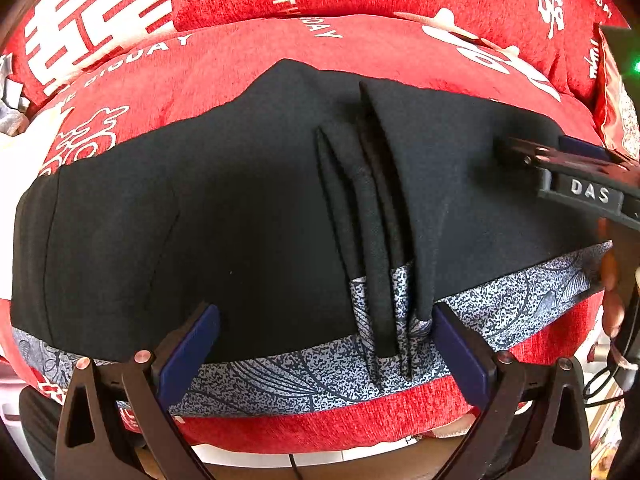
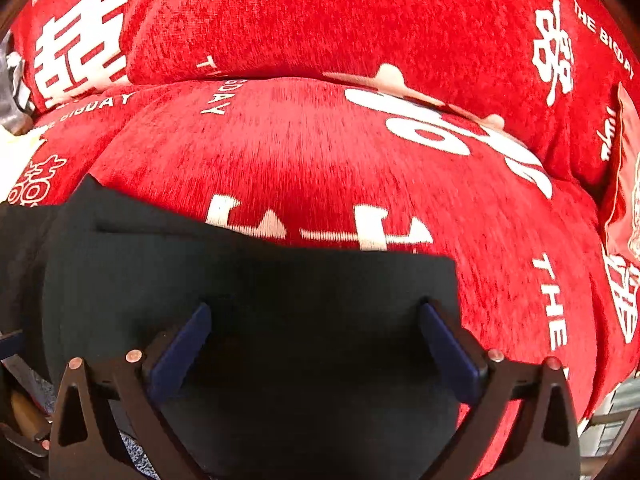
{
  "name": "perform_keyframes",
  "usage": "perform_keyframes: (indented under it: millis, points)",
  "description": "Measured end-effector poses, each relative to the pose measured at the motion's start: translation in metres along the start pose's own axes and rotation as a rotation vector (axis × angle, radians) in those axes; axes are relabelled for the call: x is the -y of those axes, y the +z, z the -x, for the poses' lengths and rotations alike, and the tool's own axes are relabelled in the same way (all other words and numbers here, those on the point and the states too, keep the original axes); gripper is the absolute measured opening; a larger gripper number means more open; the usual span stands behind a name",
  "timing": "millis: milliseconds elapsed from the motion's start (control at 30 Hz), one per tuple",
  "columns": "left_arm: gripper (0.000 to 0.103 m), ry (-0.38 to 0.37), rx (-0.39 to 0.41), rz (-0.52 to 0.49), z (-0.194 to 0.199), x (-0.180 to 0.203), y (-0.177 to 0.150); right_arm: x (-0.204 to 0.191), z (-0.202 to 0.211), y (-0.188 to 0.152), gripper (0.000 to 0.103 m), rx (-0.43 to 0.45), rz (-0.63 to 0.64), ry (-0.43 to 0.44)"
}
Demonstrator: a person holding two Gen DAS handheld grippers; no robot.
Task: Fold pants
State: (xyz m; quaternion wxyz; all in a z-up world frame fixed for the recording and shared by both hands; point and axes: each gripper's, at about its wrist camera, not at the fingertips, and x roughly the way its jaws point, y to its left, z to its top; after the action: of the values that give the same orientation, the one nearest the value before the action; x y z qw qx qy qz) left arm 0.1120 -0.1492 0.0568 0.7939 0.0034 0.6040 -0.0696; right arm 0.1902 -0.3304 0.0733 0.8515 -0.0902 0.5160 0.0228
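From where I sit at the feeds, the pants (image 1: 200,200) lie spread across the red cushion (image 1: 360,48) of a sofa, black cloth running side to side with the patterned grey band (image 1: 304,372) along the near edge. Near the middle, the cloth is bunched into several raised pleats (image 1: 372,208) that run from the near edge toward the far one; I judge these come from the fabric being drawn together, and they want smoothing before any clean fold.

My left hand-held gripper (image 1: 326,340) has its fingers spread wide, one on each side of the bunched band at the near edge, with nothing pinched between them. It looks placed to close on those pleats or the band.

My right hand-held gripper (image 2: 316,336) is likewise wide apart and holding nothing, hovering over the flat black end (image 2: 280,300) of the pants toward the right side of the cushion, close to a squared corner (image 2: 444,264). In the left view it (image 1: 532,156) reaches in from the right over the cloth. I read that as lining up on the end, so it can be carried across.
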Motion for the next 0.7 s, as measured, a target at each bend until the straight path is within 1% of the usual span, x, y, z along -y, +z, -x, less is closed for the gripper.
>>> perform_keyframes:
  millis: [100,200,300,367,400,433,533,633,700]
  points:
    - [0.103,-0.005,-0.001,0.002,0.000,-0.002,0.001,0.000,0.005,-0.019,0.103,0.004,0.014,-0.003]
    - [0.103,-0.009,0.002,-0.001,-0.001,-0.002,0.000,0.003,0.021,-0.049,0.103,0.020,-0.021,0.006]
    - [0.103,-0.012,0.003,-0.001,0.000,-0.002,0.000,-0.002,0.037,-0.073,0.103,0.040,-0.026,-0.015]
    - [0.103,-0.015,0.005,0.001,0.001,-0.003,-0.001,-0.008,0.042,-0.078,0.103,0.033,-0.010,-0.045]
    - [0.103,-0.014,0.010,0.001,0.005,-0.003,-0.002,-0.013,0.044,-0.078,0.103,0.028,0.001,-0.062]
    - [0.103,-0.011,0.020,-0.003,0.009,-0.004,-0.003,-0.015,0.046,-0.075,0.103,0.028,-0.001,-0.059]
    - [0.103,0.013,0.051,-0.026,0.022,-0.008,-0.008,-0.026,0.040,-0.061,0.103,0.017,-0.017,0.003]
    - [0.103,0.040,0.086,-0.032,0.034,-0.017,-0.012,-0.055,0.024,-0.042,0.103,0.013,0.007,0.062]
    - [0.103,0.039,0.102,-0.021,0.041,-0.028,-0.014,-0.073,0.014,-0.029,0.103,0.013,0.013,0.071]
